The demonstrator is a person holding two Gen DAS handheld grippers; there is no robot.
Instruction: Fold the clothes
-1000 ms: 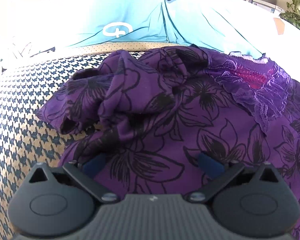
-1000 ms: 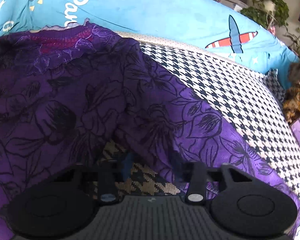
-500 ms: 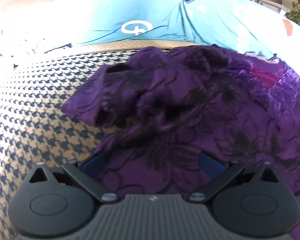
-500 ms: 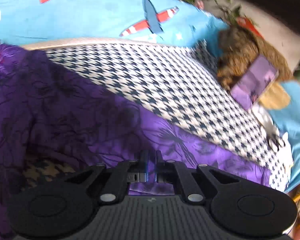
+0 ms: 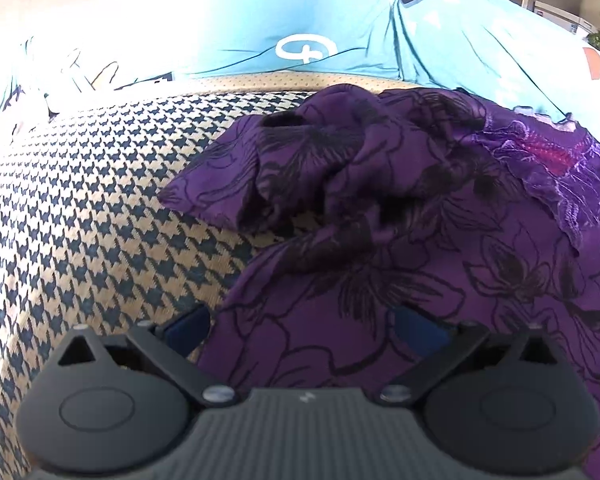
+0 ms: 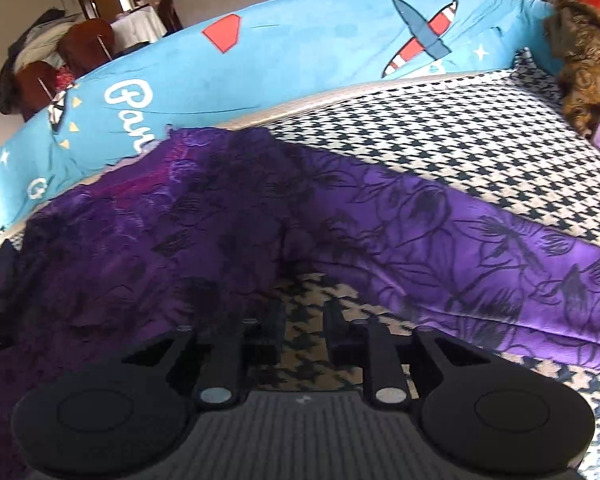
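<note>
Garment: I see a purple dress [image 5: 440, 248] with black flower outlines lying on the sofa seat [image 5: 80, 216], which has a black-and-cream houndstooth cover.
Dress in my left view: it fills the frame from 12 round to 5 o'clock; a bunched sleeve [image 5: 260, 168] sticks out toward 10 o'clock, and a lace neckline [image 5: 548, 160] with a pink patch sits at 2 o'clock.
Dress in my right view: the dress [image 6: 180, 240] covers 8 to 11 o'clock, and one long panel runs off to 4 o'clock.
Left claw: my left claw [image 5: 304, 326] stands wide open, its blue pads [image 5: 188, 326] far apart. The dress hem lies between and under them; nothing is pinched.
Right claw: my right claw [image 6: 304, 326] has a narrow gap and its jaws are opening. Between the fingers [image 6: 334, 320] I see only bare houndstooth seat; the dress edge is just beyond the tips at 12 o'clock, not gripped.
Backdrop: a light blue cushion cover [image 6: 300, 48] with a plane print runs along the sofa back at 12 o'clock.
Right edge: a brown patterned cloth [image 6: 584, 64] is heaped at 2 o'clock in my right view.
</note>
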